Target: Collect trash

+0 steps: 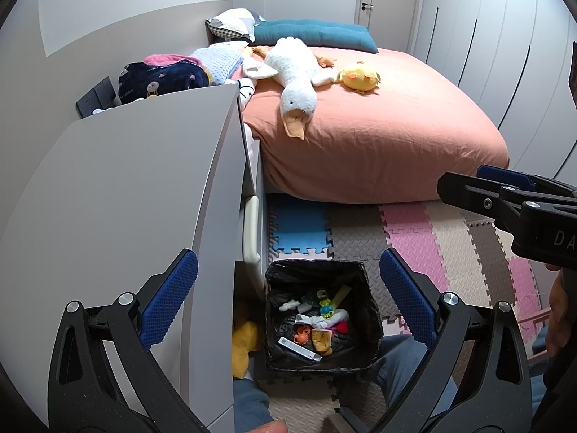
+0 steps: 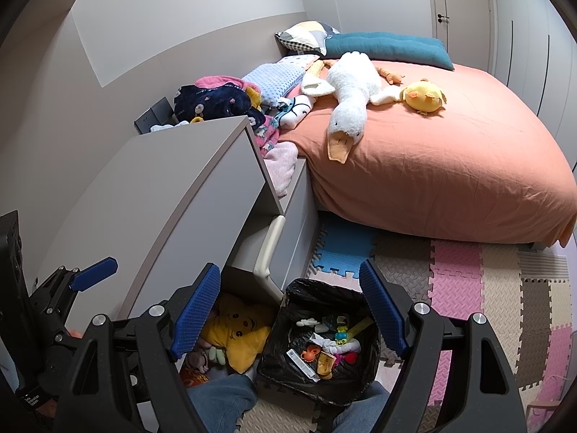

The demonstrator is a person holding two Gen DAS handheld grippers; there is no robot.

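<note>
At lower centre, your left gripper (image 1: 288, 299) and right gripper (image 2: 290, 306) hang released, empty, above the filled trash bin (image 1: 321, 274).

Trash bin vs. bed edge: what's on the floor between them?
Only foam puzzle mat: a blue tile and grey tiles run from the black-lined trash bin to the bed. Nothing lies on that stretch, clearest in the right wrist view.

One bin (image 1: 364, 274) (lined); two pillows (image 1: 310, 32); two plush birds (image 1: 295, 72)
</note>
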